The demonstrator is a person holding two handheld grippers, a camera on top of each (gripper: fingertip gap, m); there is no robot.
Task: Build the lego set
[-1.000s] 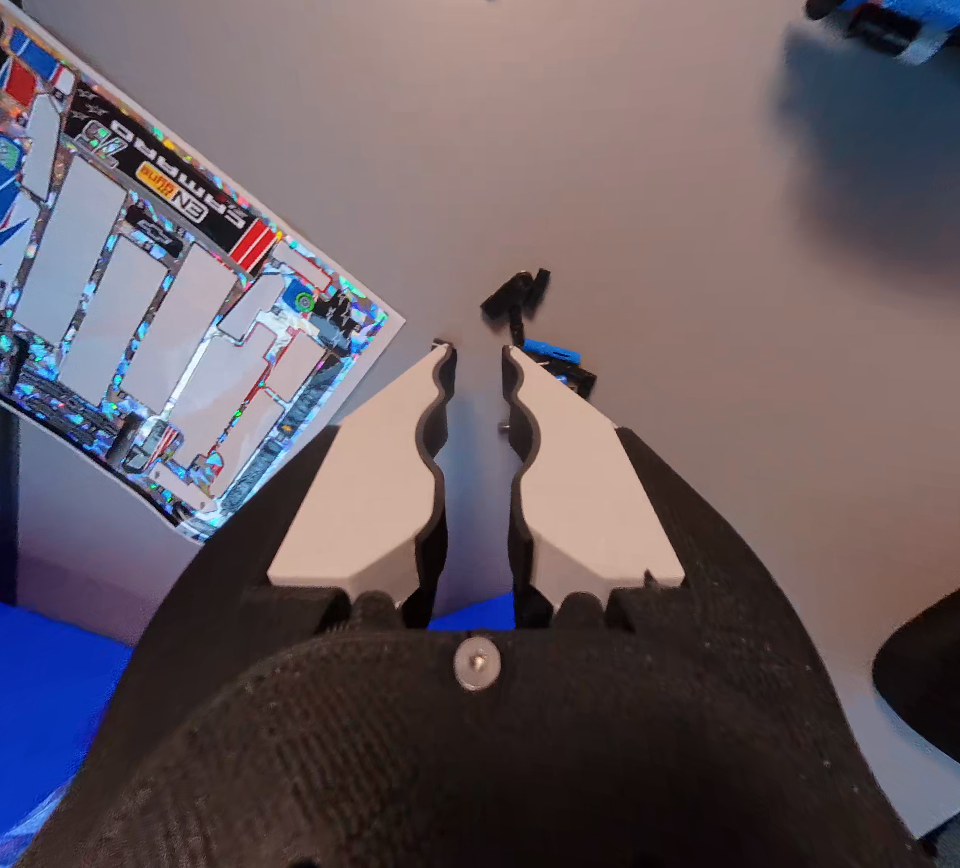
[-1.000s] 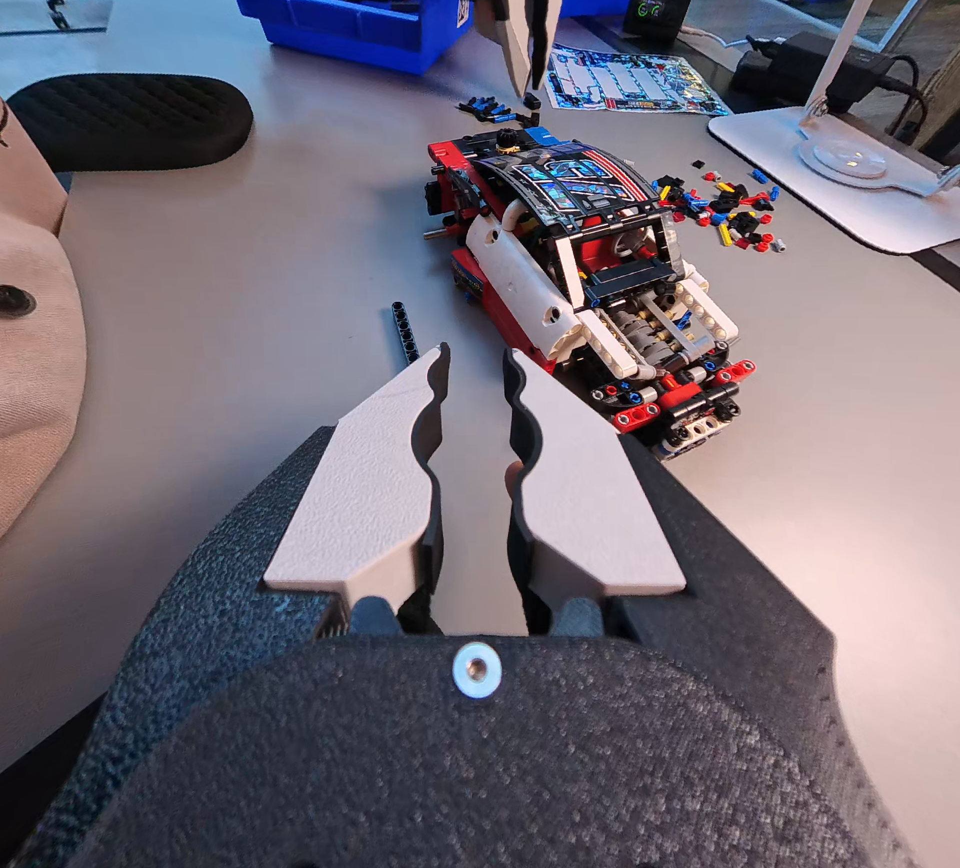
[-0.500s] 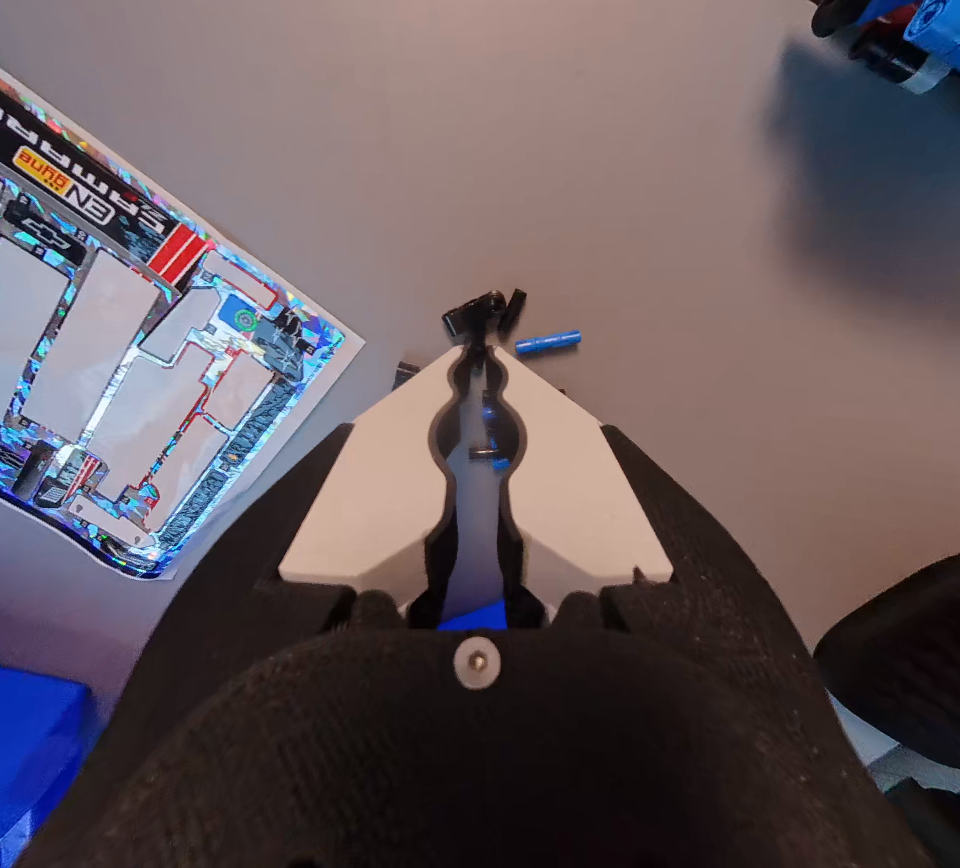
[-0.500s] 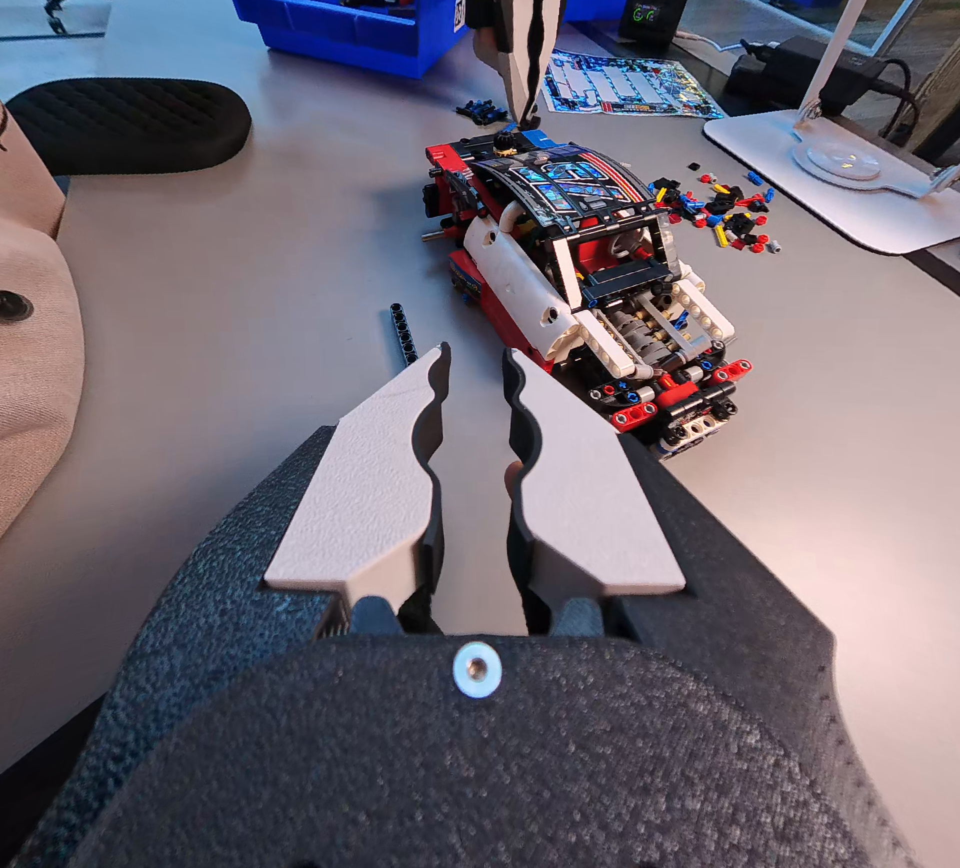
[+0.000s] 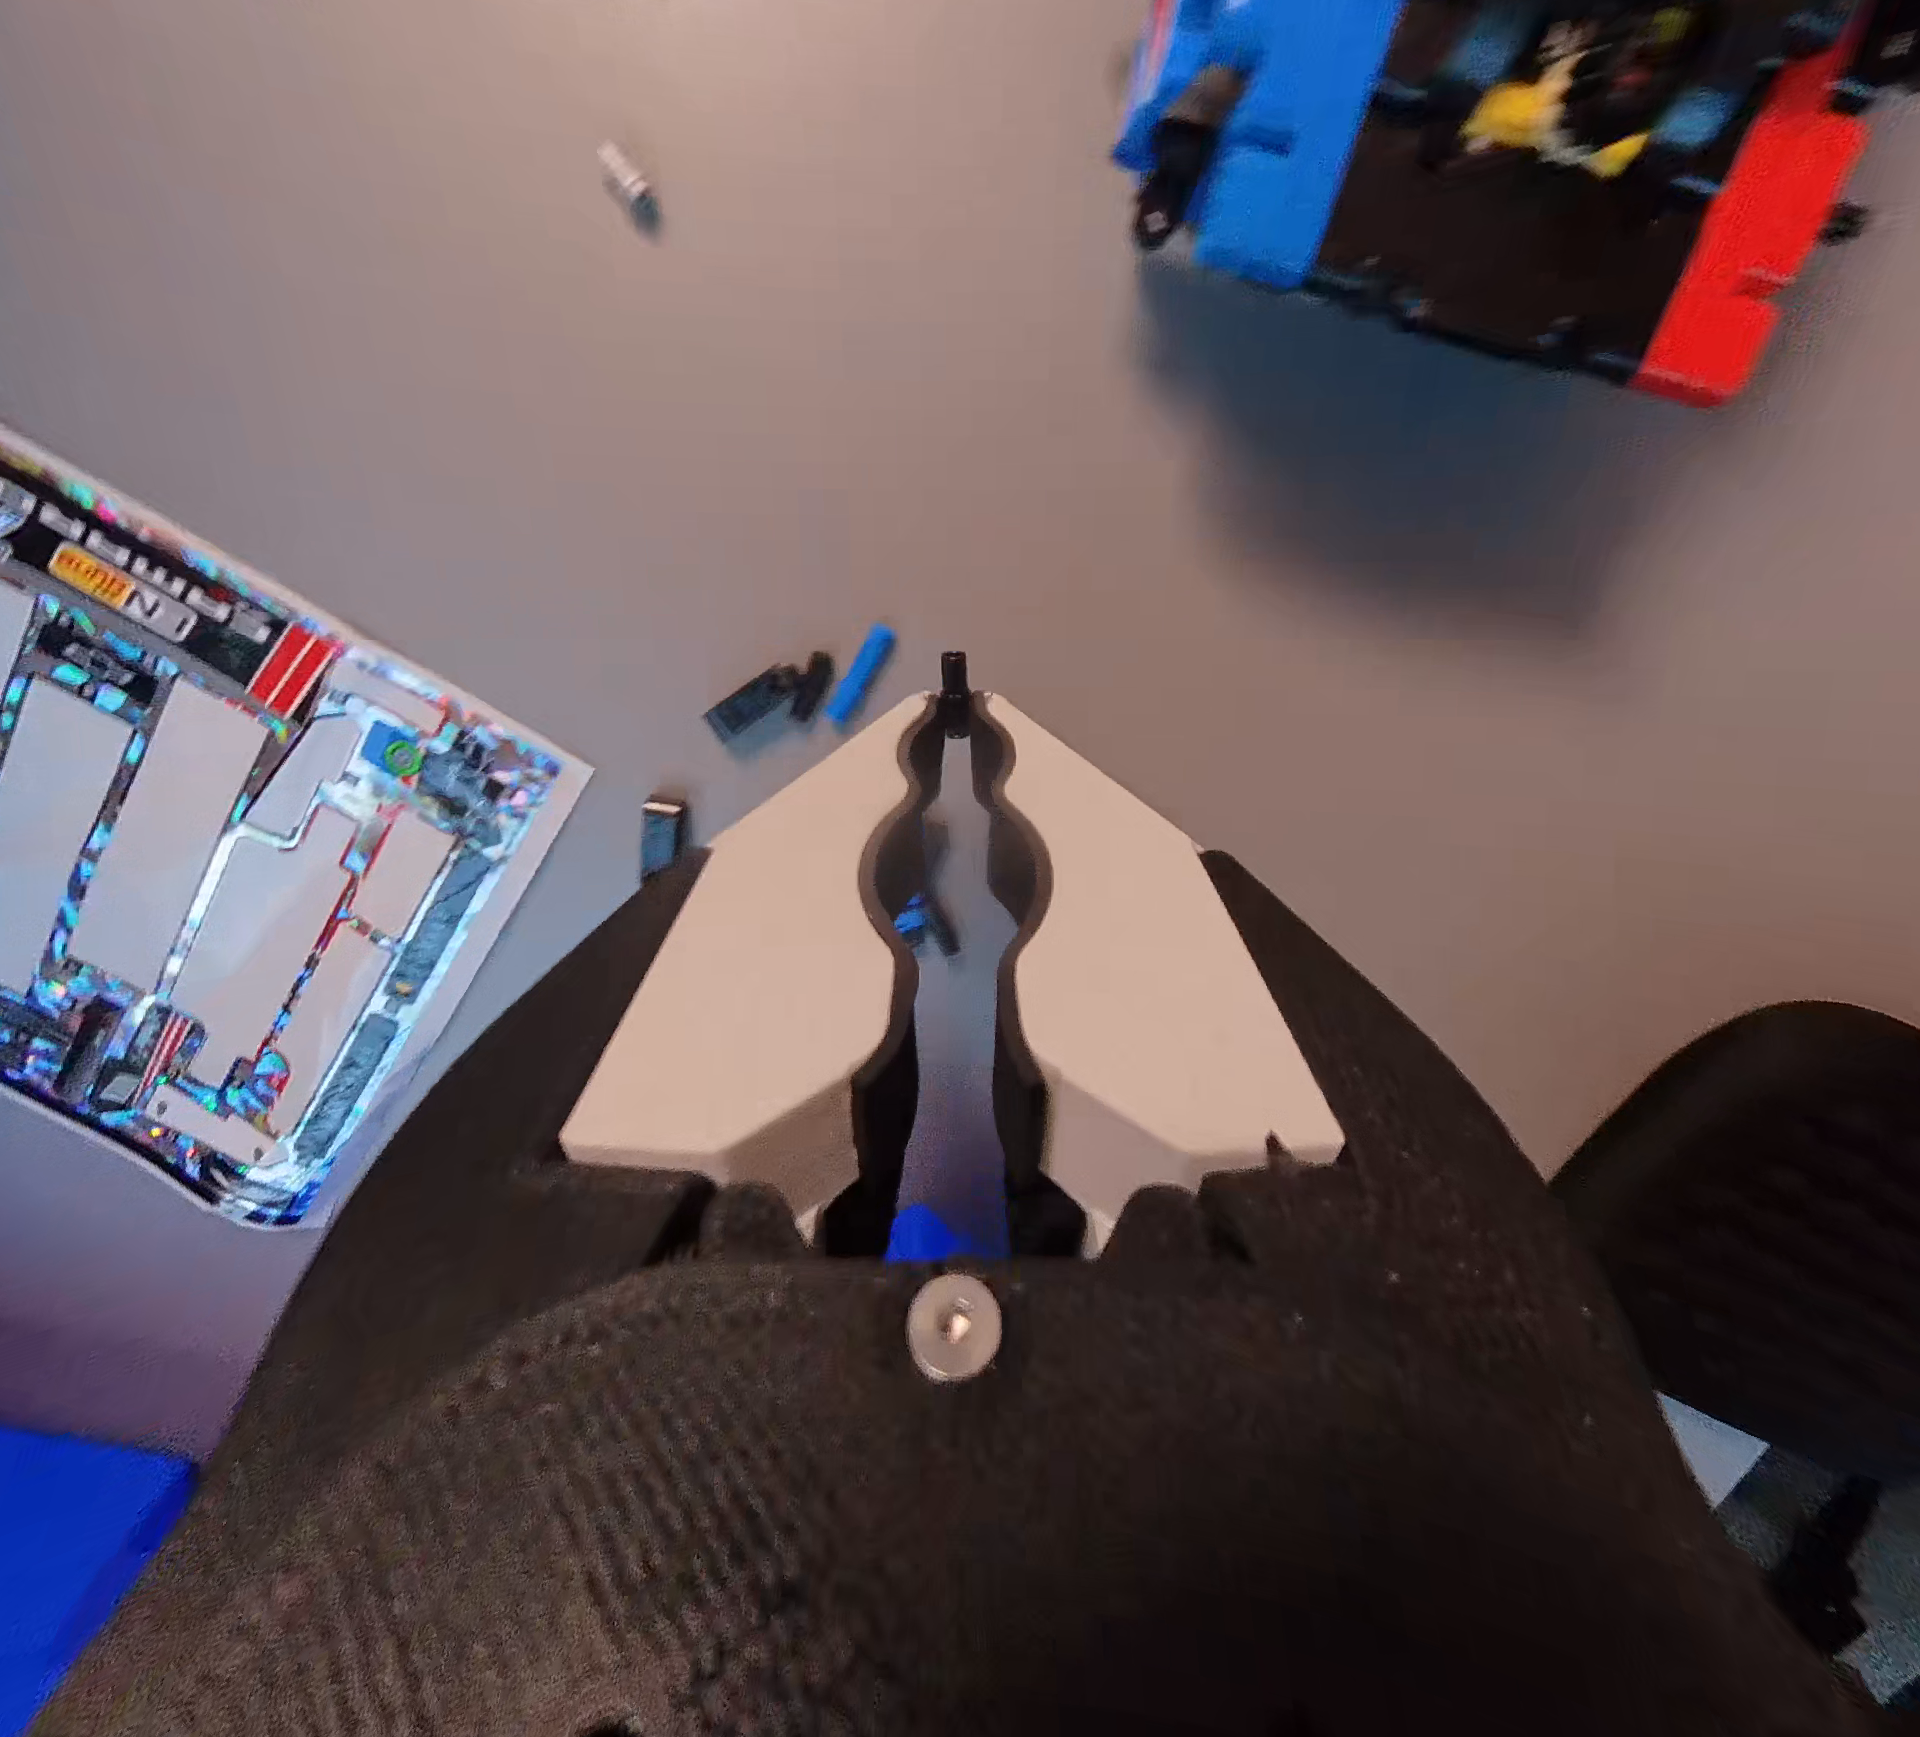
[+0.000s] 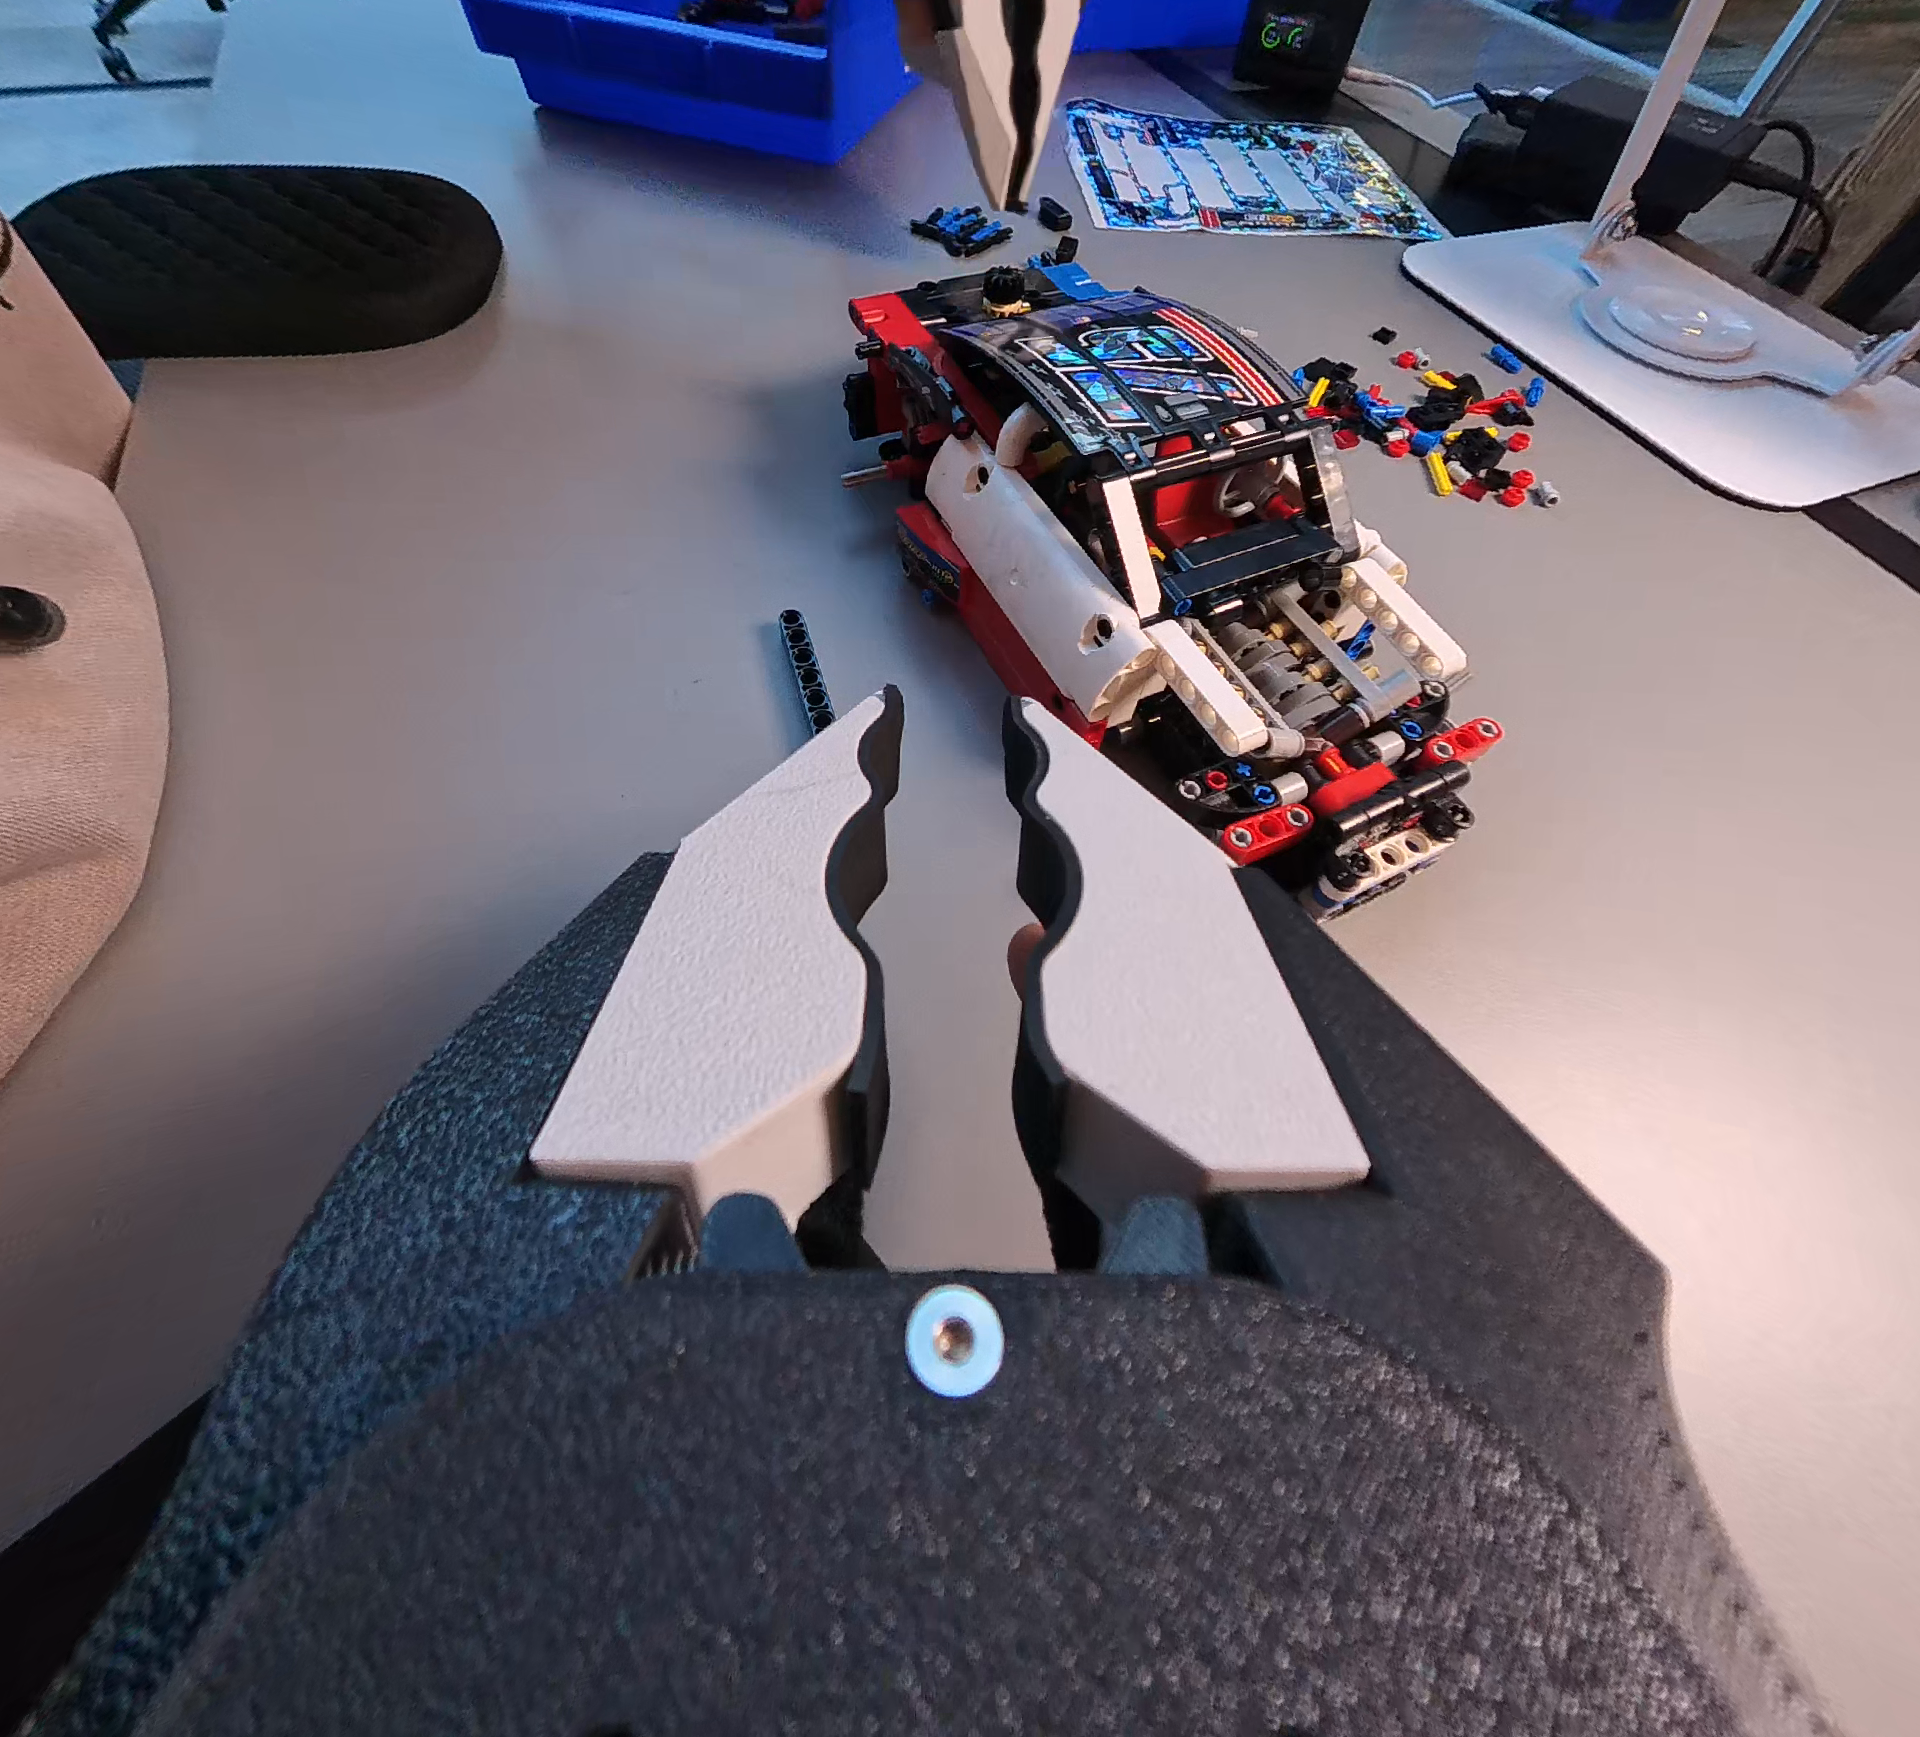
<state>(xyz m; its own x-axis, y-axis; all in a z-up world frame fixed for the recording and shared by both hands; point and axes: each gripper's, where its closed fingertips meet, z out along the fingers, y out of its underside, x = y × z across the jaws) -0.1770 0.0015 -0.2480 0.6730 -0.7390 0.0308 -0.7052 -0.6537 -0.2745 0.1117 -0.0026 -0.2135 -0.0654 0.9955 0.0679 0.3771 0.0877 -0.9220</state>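
My left gripper has its fingers pinched together at the very tips on a small black pin. Only the tips meet, w/ the wavy gap behind them showing table through it. Tip grip makes sense: the pin's tiny, and most of it sticks out ahead of the fingers, so there's a free end to push into a hole. I'm holding it up off the table; from the right wrist view the left gripper hangs point-down above the scattered bits beyond the car's far end.

Just left of the left fingertips lie a blue pin and a couple of black connectors, prob. the small pile I was picking from. Further left is the sticker sheet, flat, out of the way. Ahead and to the right, the lego car looks blurred from this side.

My right gripper is part open, nothing between the fingers, low over the table. It's parked near the car's front, where the lego car sits ahead and right of the fingertips. A black beam lies just left of them. I'd guess the right is waiting to steady the car while the left seats the pin.

Main loose-parts pile is on the car's far right side. Blue bin is well ahead.
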